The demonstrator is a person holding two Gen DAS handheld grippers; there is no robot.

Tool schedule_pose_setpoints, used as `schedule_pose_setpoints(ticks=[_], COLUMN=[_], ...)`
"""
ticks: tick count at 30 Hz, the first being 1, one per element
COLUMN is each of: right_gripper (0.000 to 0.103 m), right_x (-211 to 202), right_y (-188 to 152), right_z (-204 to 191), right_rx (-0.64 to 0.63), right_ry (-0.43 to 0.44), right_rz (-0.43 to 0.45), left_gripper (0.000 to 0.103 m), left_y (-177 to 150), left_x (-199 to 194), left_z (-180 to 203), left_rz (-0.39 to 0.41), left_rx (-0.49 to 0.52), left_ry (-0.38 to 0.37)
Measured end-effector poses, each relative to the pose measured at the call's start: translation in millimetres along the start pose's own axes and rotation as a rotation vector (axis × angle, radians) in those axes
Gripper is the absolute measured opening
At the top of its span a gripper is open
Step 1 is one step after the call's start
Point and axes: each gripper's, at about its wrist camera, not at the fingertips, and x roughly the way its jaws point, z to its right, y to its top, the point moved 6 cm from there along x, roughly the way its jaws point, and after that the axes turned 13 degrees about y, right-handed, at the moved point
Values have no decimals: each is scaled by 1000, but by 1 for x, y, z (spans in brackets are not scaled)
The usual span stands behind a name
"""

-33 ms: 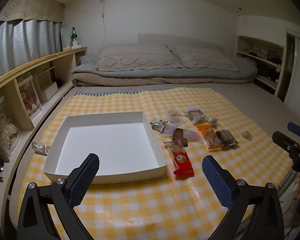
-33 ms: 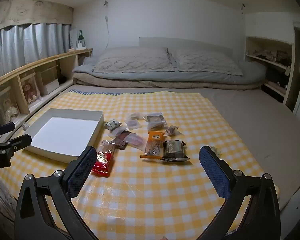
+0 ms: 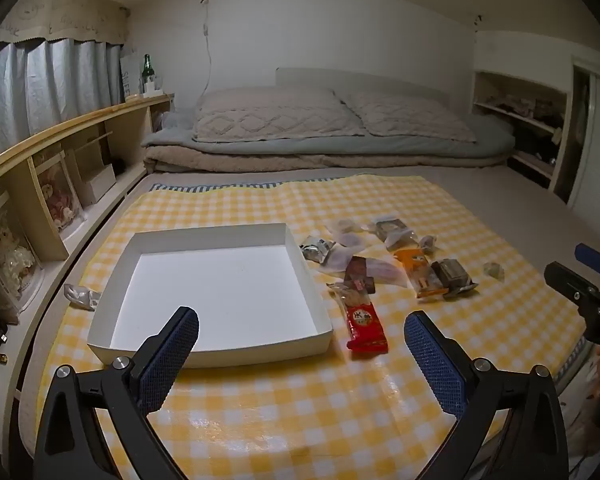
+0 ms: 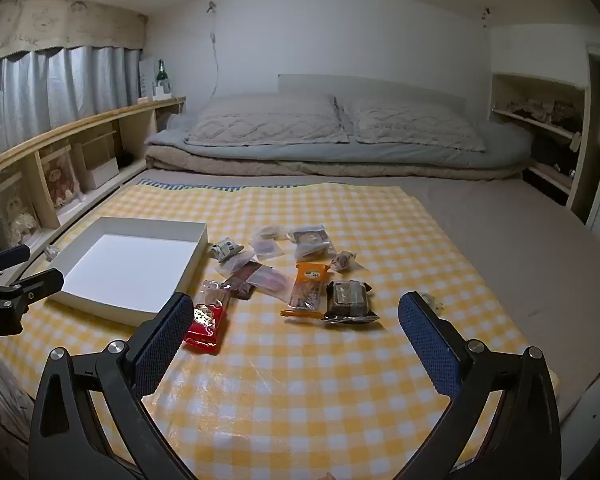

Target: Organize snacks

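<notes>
Snacks are lying in a loose cluster on the yellow checked cloth (image 3: pixel 300 420), just beside the empty white box (image 3: pixel 108 346). Nearest the box is lying the red packet (image 3: pixel 366 326); the orange packet (image 4: pixel 309 286) and dark packet (image 4: pixel 349 298) are sitting further right. Left gripper (image 3: pixel 302 354) and right gripper (image 4: pixel 296 336) are hovering above the cloth, fingers spread wide, gripping nothing.

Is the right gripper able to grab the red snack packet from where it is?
Probably yes. The right gripper is open and empty, the red snack packet lies flat beside the white box, and nothing covers it.
</notes>
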Motion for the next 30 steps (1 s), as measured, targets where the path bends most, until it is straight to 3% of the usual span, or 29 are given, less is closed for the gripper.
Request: schedule_pose_setpoints(ticks=[30], right_gripper=[103], right_x=[-1], right_y=[0], right_z=[-1], right_rx=[-2], right_ry=[-2], right_rz=[-7], left_gripper=[103], left_y=[1], left_x=[-2], left_z=[3], left_rz=[8], left_rx=[27], left_ry=[1])
